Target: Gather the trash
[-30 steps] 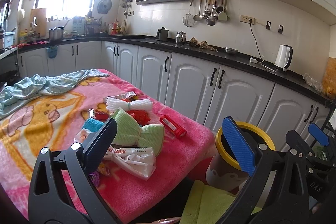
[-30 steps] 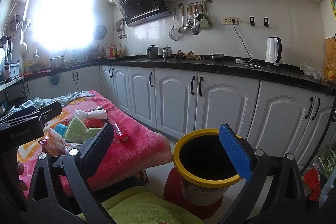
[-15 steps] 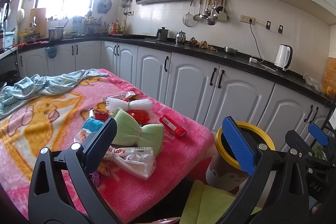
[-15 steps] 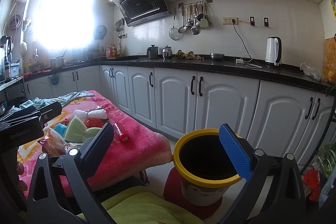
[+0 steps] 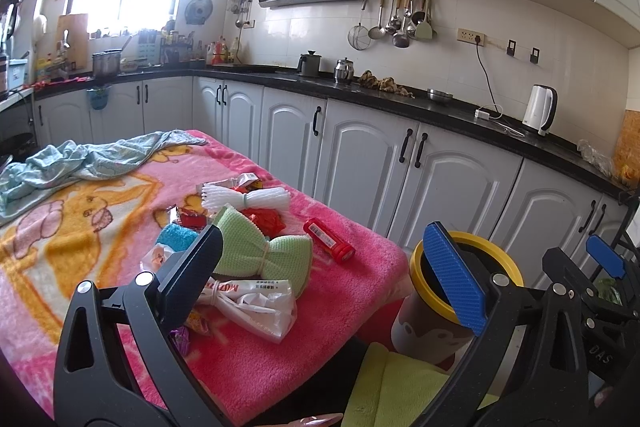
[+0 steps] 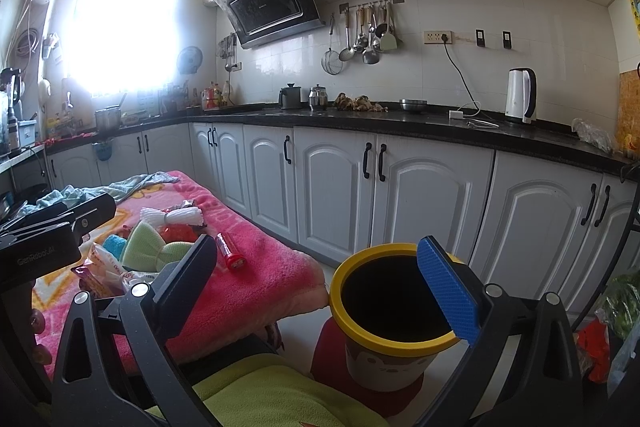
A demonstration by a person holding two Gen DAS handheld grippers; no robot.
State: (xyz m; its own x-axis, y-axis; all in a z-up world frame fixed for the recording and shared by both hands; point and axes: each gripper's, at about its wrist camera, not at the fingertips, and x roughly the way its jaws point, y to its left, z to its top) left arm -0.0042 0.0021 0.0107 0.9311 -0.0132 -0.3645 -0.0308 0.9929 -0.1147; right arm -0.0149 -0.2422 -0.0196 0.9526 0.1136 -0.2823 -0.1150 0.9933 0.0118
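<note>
Holding nothing, both claws gape wide: the left claw [image 5: 324, 275] above the trash pile [image 5: 244, 247], the right claw [image 6: 320, 279] above the yellow-rimmed bin [image 6: 394, 341].

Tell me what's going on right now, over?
Left gripper and right gripper open, empty. Trash pile untouched on pink blanket. Yellow-rimmed bin on floor beside it. Nothing in the way.
</note>
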